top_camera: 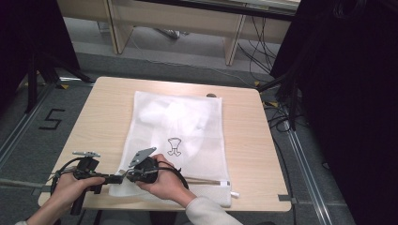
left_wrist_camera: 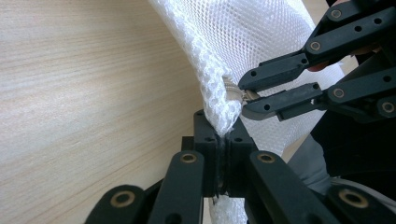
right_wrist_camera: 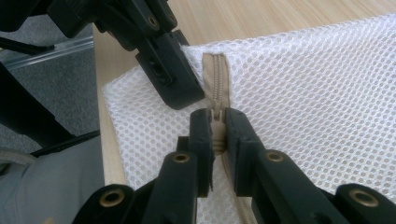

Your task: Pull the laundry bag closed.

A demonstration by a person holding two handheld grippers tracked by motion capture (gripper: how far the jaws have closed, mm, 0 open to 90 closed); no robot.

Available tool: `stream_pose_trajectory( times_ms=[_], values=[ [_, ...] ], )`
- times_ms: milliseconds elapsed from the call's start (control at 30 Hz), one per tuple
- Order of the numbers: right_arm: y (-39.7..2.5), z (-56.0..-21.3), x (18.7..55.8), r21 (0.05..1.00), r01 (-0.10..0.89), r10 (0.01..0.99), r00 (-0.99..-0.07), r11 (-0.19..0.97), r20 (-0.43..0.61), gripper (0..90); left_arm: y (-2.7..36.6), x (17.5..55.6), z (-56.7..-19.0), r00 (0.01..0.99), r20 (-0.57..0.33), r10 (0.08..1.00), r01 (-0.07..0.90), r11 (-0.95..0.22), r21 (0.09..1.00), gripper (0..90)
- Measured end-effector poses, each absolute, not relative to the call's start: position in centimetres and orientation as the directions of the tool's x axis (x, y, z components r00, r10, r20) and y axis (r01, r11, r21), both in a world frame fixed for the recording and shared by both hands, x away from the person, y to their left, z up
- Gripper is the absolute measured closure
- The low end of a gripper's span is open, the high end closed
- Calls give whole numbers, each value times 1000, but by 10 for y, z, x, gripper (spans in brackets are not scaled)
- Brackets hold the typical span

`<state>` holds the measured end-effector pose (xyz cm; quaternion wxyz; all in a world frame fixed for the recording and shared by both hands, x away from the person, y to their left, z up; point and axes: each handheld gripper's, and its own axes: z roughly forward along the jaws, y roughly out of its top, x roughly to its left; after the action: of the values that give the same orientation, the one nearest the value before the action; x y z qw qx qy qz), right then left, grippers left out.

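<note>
On the one table (top_camera: 98,122), two hand-held grippers clamp one mesh bag (top_camera: 187,126): left hand-held gripper (left_wrist_camera: 225,140) its corner, right hand-held gripper (right_wrist_camera: 218,133) its zipper pull (right_wrist_camera: 218,135).

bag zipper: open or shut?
Cannot tell: right claw grips the zipper pull at the mesh bag corner; teeth past it look joined.

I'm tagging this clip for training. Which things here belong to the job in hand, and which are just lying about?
In the job:
mesh bag
zipper
zipper pull
left claw, shut on the bag's corner
right claw, shut on the pull

Lying about:
table
cables on the floor
"5" floor mark
</note>
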<state>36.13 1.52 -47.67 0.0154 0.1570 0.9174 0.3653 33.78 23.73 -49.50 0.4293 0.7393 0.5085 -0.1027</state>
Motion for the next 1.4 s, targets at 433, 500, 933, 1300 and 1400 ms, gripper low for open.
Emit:
stream_pose_trajectory(
  times_ms=[433,500,933,1300,1400],
  values=[
    [13,-480,361,668,278,296,-951,690,89,828,236,336,-493,475,-571,670,831,-128,541,862],
    [13,-480,361,665,273,292,-952,695,86,828,236,336,-493,470,-574,671,832,-120,541,862],
    [9,-479,359,655,273,298,-952,705,76,828,236,336,-491,469,-582,665,832,-111,544,862],
    [5,-480,359,650,265,300,-952,712,60,828,236,335,-491,466,-567,679,824,-98,559,861],
    [3,-479,359,648,257,292,-955,717,55,828,236,335,-490,469,-563,680,821,-101,562,861]
  ],
)
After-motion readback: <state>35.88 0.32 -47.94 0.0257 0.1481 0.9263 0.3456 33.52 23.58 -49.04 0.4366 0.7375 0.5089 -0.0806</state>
